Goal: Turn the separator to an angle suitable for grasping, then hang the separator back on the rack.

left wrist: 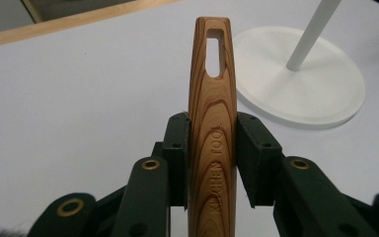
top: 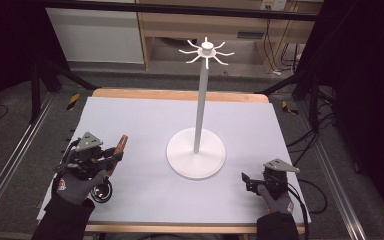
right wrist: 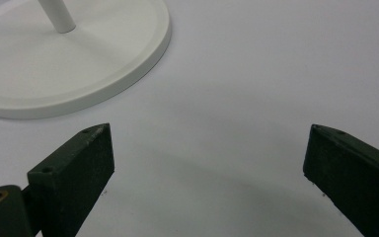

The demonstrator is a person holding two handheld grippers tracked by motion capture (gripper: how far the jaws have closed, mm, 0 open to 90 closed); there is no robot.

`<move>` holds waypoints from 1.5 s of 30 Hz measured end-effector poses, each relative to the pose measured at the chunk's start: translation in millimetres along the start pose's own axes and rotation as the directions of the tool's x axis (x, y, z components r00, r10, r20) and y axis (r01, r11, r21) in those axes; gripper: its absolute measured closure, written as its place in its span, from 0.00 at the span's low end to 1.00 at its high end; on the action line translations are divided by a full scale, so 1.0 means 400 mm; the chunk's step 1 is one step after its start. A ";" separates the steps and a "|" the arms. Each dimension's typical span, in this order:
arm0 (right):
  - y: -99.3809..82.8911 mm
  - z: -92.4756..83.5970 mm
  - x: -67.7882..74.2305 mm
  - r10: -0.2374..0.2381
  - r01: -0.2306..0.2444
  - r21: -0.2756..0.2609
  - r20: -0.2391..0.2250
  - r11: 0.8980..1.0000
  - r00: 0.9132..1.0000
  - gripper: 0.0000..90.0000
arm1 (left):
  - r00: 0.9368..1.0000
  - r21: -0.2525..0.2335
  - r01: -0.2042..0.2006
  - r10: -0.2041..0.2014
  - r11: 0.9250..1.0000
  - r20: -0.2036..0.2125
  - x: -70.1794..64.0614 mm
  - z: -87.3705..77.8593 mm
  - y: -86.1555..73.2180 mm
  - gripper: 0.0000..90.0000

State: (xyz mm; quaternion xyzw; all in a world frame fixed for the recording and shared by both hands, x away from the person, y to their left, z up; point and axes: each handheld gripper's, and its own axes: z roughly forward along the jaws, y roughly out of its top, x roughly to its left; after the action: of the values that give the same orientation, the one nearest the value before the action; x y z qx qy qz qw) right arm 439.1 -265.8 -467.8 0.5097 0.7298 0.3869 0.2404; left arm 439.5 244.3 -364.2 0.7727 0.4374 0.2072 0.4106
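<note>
I am seeing the wooden utensil handle (left wrist: 212, 128) sitting clamped between 2 jaws of the left gripper (left wrist: 212, 148), pads pressing on both of its narrow edges. It is showing brown wood with dark curved grain, a slot cut near its tapered tip and "KITCHEN TOOL" stamped along it. In the high view it is slanting upward over the table's (top: 145, 120) left side, near the front-left corner.
</note>
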 end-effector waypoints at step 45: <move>-0.001 -0.006 0.000 -0.002 0.002 -0.028 0.004 1.000 1.000 0.06 | 1.000 -0.270 0.019 -0.018 0.963 0.007 -0.036 -0.086 0.029 0.75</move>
State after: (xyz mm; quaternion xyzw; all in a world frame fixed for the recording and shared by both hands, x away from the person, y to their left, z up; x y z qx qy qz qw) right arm 437.3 -266.6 -466.7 0.5062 0.7243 0.3961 0.2495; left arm 414.2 244.4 -334.5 0.7058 0.4115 0.2593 0.5150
